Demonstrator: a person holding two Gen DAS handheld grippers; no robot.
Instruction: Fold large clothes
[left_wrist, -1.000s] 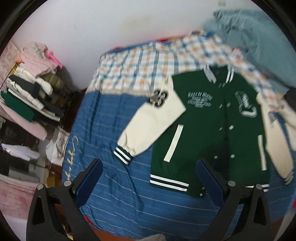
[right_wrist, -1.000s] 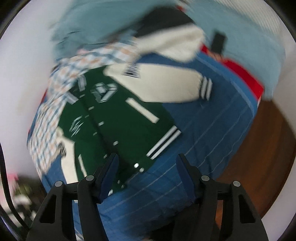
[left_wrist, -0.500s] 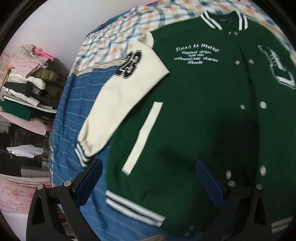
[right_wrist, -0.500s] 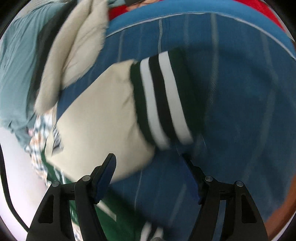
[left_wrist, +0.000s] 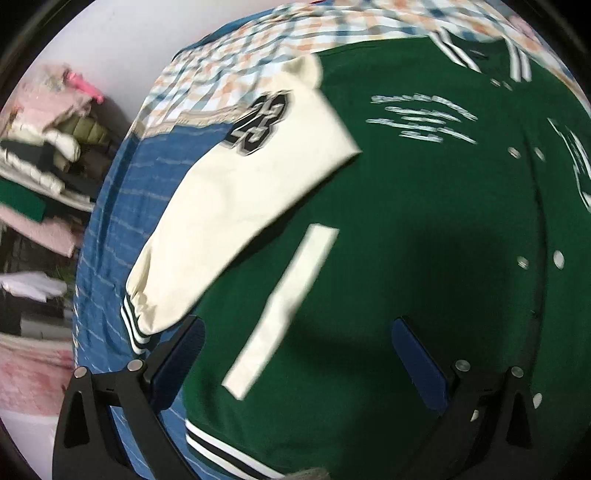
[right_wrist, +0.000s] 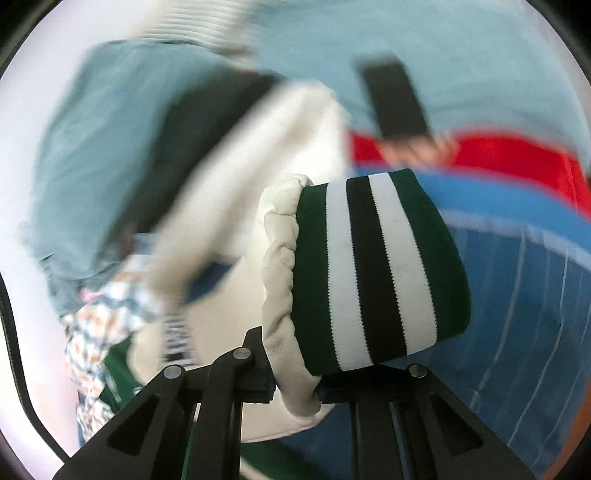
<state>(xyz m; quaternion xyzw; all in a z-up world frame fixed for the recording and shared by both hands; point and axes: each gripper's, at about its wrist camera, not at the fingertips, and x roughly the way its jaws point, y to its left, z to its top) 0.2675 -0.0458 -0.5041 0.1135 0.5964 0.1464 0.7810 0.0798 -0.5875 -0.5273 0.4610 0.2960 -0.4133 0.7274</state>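
A green varsity jacket (left_wrist: 424, 236) with cream sleeves lies face up on a blue striped bed cover (left_wrist: 122, 206). Its cream left-hand sleeve (left_wrist: 236, 206), with a number patch, angles down toward a striped cuff (left_wrist: 131, 325). My left gripper (left_wrist: 295, 354) is open just above the jacket's lower front, beside that cuff. In the right wrist view my right gripper (right_wrist: 295, 391) is shut on the other sleeve's end, where the cream leather (right_wrist: 284, 295) meets the green, white and black striped cuff (right_wrist: 376, 273), which is lifted off the cover.
A checked sheet (left_wrist: 295, 48) lies beyond the jacket's collar. Stacked folded clothes (left_wrist: 40, 155) sit on shelves at the left. In the right wrist view a pale blue garment (right_wrist: 96, 147), a red band (right_wrist: 517, 155) and a dark phone-like object (right_wrist: 395, 99) lie near the bed's edge.
My right gripper has closed on the right sleeve at the cuff and lifted it. My left gripper has moved in lower over the jacket's front and stays open.
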